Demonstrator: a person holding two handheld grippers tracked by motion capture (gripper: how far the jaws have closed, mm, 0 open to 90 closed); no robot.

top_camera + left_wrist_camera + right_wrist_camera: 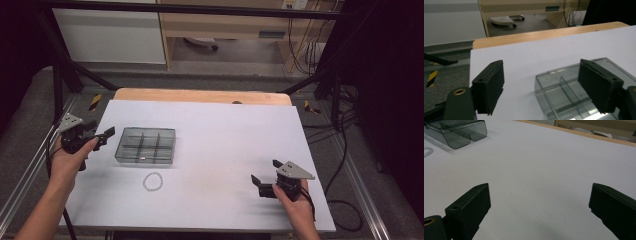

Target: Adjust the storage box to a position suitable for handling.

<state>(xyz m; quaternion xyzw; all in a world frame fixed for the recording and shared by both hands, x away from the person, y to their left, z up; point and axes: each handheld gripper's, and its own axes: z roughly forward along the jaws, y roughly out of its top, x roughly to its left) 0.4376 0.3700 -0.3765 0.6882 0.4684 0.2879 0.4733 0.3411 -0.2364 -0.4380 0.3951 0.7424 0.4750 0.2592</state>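
My L gripper (102,136) has its jaws apart w/ nothing between the pads; the fingers (489,85) sit just left of the clear divided box (145,145), not touching it. In the left gripper view the box's near corner lies between the two jaws, below them. Box has six compartments; I see a small pale item in the front middle one, can't tell what. A white bead ring (153,181) lies on the white tabletop (225,140) just in front of the box. My R gripper (266,177) is wide open, empty, well apart from the box.
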